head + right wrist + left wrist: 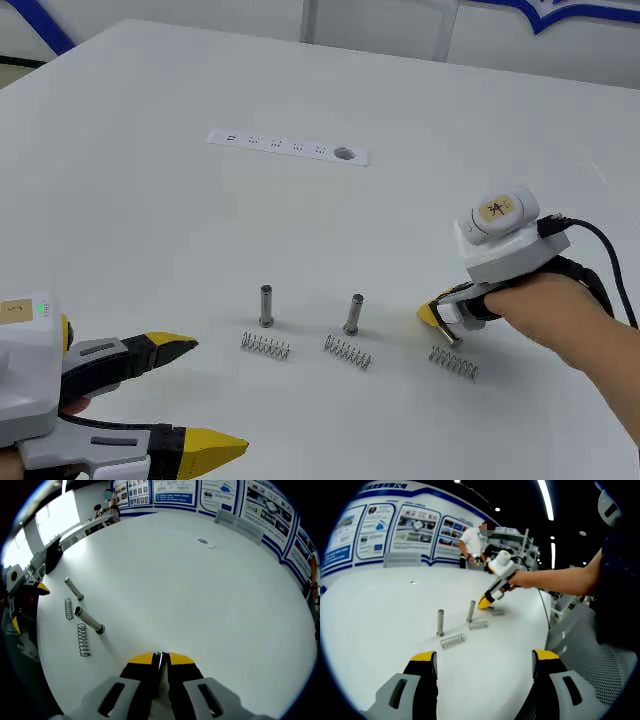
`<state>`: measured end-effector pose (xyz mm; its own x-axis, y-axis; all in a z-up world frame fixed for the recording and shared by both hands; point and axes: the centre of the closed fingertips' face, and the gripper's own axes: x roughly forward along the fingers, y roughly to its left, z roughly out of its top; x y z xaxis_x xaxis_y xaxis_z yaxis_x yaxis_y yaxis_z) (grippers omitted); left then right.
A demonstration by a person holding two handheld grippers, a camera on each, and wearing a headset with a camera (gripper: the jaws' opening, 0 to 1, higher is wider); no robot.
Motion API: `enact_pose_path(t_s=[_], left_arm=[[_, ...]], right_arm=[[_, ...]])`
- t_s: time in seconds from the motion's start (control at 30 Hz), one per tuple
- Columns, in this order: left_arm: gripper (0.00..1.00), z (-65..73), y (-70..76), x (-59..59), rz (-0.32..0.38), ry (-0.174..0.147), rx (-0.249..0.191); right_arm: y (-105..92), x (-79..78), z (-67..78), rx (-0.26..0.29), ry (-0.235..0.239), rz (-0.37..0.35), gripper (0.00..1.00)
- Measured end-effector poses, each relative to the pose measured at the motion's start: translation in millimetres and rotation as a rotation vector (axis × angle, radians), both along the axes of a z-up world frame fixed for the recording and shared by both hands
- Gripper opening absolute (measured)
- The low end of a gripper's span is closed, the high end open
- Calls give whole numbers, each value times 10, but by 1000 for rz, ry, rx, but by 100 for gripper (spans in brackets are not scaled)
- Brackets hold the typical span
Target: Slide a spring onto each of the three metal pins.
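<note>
Two metal pins stand upright on the white table, one [266, 305] left of the other [353, 313]. A spring lies in front of each: the left spring [265, 346] and the middle spring [347, 351]. A third spring [453, 362] lies further right. Just above it my right gripper [440, 318] is shut, and a short metal pin [452, 337] sticks out below its yellow tips. The jaws meet in the right gripper view [161, 656]. My left gripper [200, 395] stands open at the near left with nothing between its jaws, facing the pins [440, 622] and springs [453, 640].
A white strip [290, 146] with a round hole lies further back on the table. A black cable [605, 245] trails from the right gripper. A person [477, 542] stands beyond the far table edge, near shelving.
</note>
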<state>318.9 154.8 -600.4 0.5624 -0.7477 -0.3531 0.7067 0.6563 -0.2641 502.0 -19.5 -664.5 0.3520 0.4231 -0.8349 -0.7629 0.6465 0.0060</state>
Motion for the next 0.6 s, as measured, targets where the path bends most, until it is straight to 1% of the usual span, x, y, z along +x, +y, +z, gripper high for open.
enact_pose_path(t_s=[0.1,0.17,0.3,0.43,0.47,0.53,0.6], left_arm=[[79,-2,1,1,1,1,0],[79,-5,-2,-1,-1,2,2],[78,-6,-2,-1,-1,2,3],[78,-5,0,1,0,2,4],[78,-7,0,-1,-1,2,6],[78,-8,0,-4,-3,0,9],[78,-9,-2,-4,-4,1,9]], right_arm=[[-2,0,-1,-10,-2,10,11],[6,-13,-1,-12,7,5,10],[13,-39,8,-25,-4,11,9],[-27,-30,13,0,-4,-16,9],[-34,-34,12,-1,-5,-19,9],[-38,-42,60,16,-20,-23,9],[-44,-50,115,35,-19,-32,9]])
